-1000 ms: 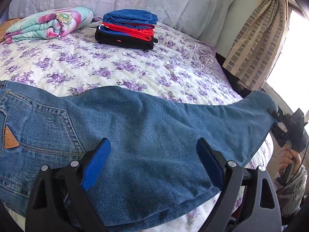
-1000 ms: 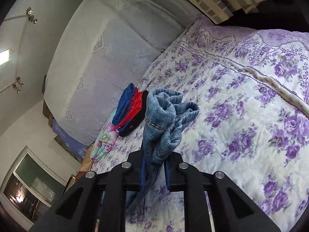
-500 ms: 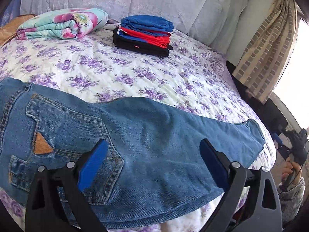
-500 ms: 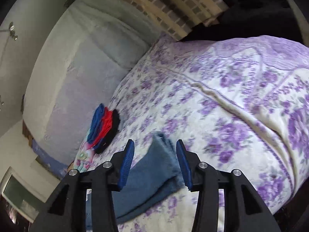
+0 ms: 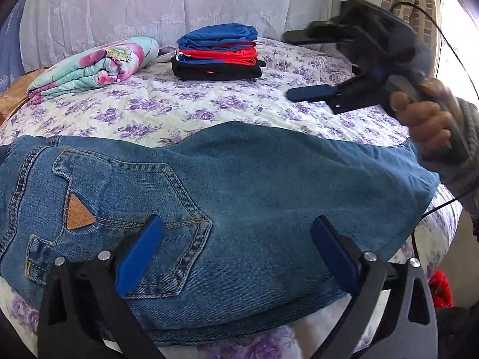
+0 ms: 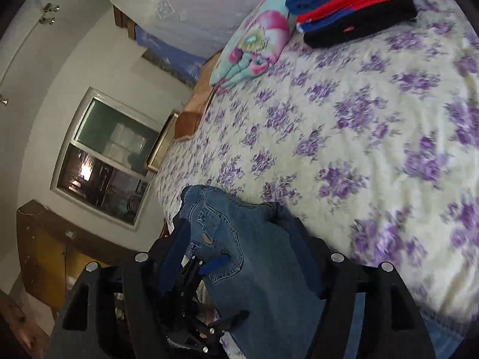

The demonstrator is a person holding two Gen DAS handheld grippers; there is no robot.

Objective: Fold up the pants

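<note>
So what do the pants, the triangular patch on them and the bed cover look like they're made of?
The pants look like mid-blue denim: twill texture, orange contrast stitching around the back pocket. The triangular patch looks like tan leather or imitation leather, matte with a stitched edge; which one is unclear. The bed cover looks like quilted cotton-type fabric, cream with printed purple flowers and puckered stitch lines.

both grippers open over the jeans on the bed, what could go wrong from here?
1. The jeans lie at the near bed edge, their lower hem close to it; a pull toward the person may slide them off.
2. The right gripper hangs open above the bed, its cable beside the leg end; it might snag.
3. The open left gripper could pinch the bedspread too.
</note>
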